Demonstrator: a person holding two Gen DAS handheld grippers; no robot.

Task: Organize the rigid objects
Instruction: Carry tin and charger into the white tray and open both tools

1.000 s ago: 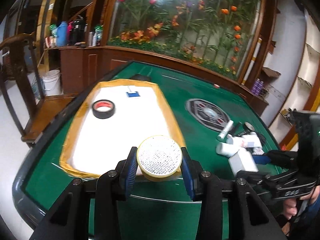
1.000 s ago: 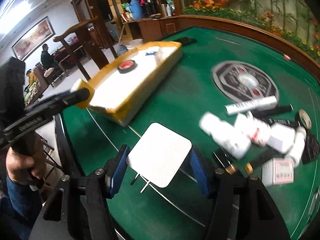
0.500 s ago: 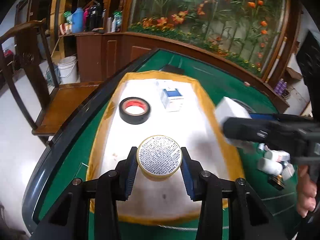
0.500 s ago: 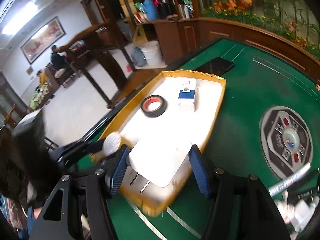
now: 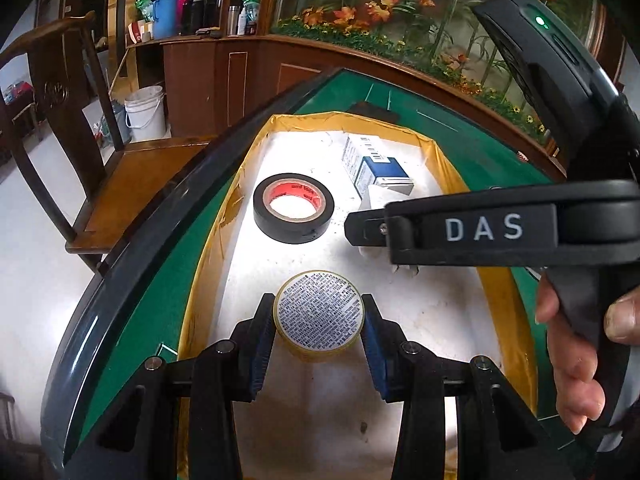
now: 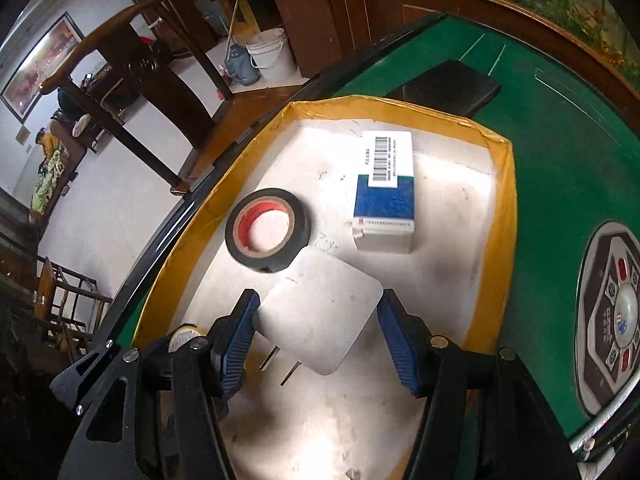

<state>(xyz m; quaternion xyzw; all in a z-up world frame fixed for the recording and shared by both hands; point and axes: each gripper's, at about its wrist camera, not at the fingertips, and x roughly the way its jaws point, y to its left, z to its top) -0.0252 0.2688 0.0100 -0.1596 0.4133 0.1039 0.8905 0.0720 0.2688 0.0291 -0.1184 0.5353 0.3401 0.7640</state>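
Note:
My left gripper [image 5: 319,316] is shut on a round yellow tin [image 5: 319,314] with a printed label, held over the near part of a white tray [image 5: 440,312] with yellow-taped walls. My right gripper [image 6: 318,312] is shut on a white plug adapter [image 6: 320,312] whose two prongs point down, held over the same tray [image 6: 452,216]. In the tray lie a black tape roll [image 5: 293,207] [image 6: 267,235] with a red core and a blue-and-white box [image 5: 376,170] [image 6: 386,192]. The right gripper's arm crosses the left wrist view at the right; a hand [image 5: 576,360] holds it.
The tray sits on a green felt table [image 6: 560,152] with a dark raised rim. A black flat object [image 6: 448,86] lies beyond the tray. A round control panel [image 6: 612,320] is set in the table at the right. A wooden chair [image 5: 80,128] and white bucket [image 5: 146,112] stand left.
Both grippers moved left from the cluttered side of the table to above the tray, each still holding its object. The right gripper now hangs beside the tape roll and box.

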